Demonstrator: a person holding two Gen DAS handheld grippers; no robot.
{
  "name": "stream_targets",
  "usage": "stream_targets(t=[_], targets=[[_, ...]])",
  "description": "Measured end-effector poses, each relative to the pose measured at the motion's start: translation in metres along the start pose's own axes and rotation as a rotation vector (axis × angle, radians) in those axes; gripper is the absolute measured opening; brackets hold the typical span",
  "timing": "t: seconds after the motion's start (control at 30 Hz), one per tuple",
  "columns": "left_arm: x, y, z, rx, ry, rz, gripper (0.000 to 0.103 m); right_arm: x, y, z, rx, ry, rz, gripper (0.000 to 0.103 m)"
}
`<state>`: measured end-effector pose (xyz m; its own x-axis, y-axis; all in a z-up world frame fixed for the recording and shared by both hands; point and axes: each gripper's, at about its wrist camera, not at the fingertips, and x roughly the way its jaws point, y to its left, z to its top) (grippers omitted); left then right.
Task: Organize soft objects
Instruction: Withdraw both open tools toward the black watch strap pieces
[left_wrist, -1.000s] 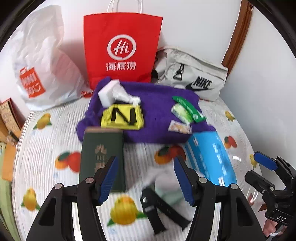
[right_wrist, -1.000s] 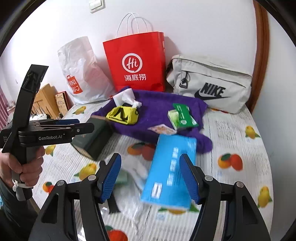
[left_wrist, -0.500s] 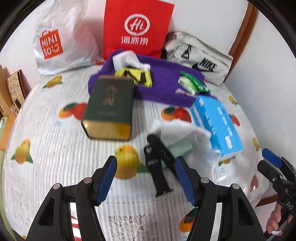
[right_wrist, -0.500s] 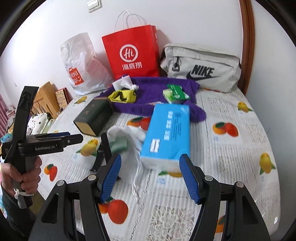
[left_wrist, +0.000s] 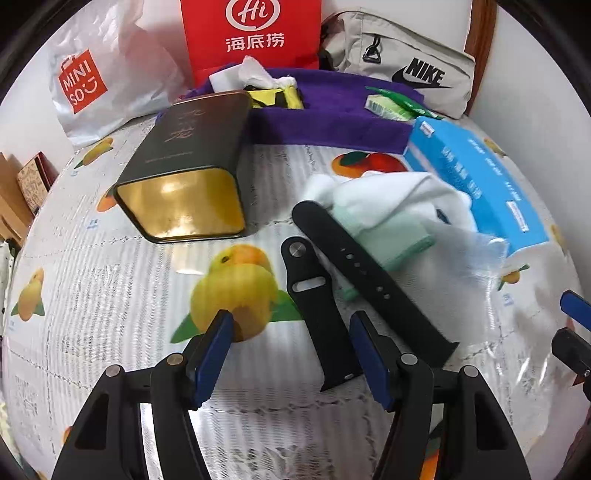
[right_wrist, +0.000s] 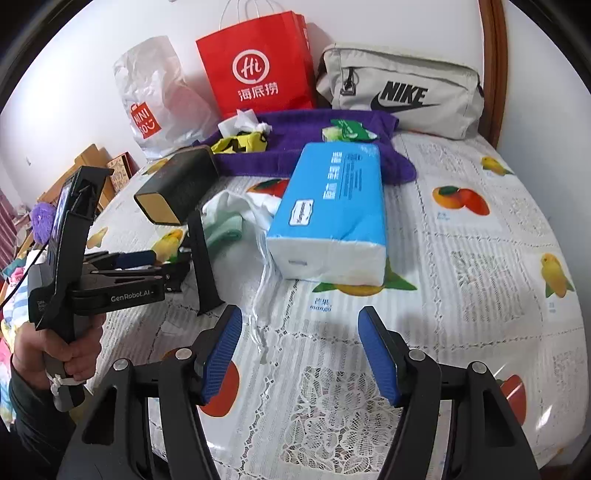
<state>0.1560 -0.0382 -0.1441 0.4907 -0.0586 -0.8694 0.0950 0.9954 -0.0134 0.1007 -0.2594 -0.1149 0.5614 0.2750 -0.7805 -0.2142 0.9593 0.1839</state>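
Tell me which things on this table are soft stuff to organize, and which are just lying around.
Belong to the job:
purple towel
white cloth
mint green cloth
blue tissue pack
yellow pouch

Just lying about:
dark green tin
black watch straps
red paper bag
Nike bag
Miniso plastic bag

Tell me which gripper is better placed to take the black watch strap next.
Left. The left gripper has open jaws right at the black watch strap; the right gripper faces the blue tissue pack.
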Motion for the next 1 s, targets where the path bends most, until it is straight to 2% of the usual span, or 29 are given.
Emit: stream_targets(t=[0.17,0.3,0.37,0.4,0.43,0.7,0.8,0.93,1.0], targets=[[-0.006,0.016,-0.005,-0.005,-0.001,0.016,0.065,0.002,0.005,-0.002,-0.015,-0.003,0.021,0.065],[-0.003,0.009,-0.004,0.032,-0.010,0.006,0.063,0.006,0.011,-0.003,-0.026,-0.002,0.038,0.065],[-0.003,0.001,-0.005,0.055,-0.032,-0.015,0.047,0.008,0.013,-0.003,-0.032,0.004,0.039,0.065],[-0.004,-0.002,-0.005,0.065,-0.045,-0.038,0.022,0.010,0.014,-0.003,-0.033,0.008,0.039,0.065],[-0.005,-0.003,-0.005,0.063,-0.045,-0.041,0.020,0.011,0.014,-0.003,-0.033,0.012,0.038,0.065],[-0.010,0.007,-0.011,0.037,-0.033,-0.084,0.022,0.013,0.014,-0.006,-0.027,0.021,0.031,0.065],[-0.008,0.005,-0.012,0.040,-0.053,-0.070,0.021,0.015,0.017,-0.004,-0.027,0.020,0.044,0.065],[-0.009,0.010,-0.013,0.032,-0.061,-0.089,0.020,0.018,0.030,0.001,-0.068,0.013,0.051,0.065],[-0.013,0.018,-0.013,0.016,-0.070,-0.062,0.020,0.020,0.037,0.004,-0.087,0.008,0.065,0.065]])
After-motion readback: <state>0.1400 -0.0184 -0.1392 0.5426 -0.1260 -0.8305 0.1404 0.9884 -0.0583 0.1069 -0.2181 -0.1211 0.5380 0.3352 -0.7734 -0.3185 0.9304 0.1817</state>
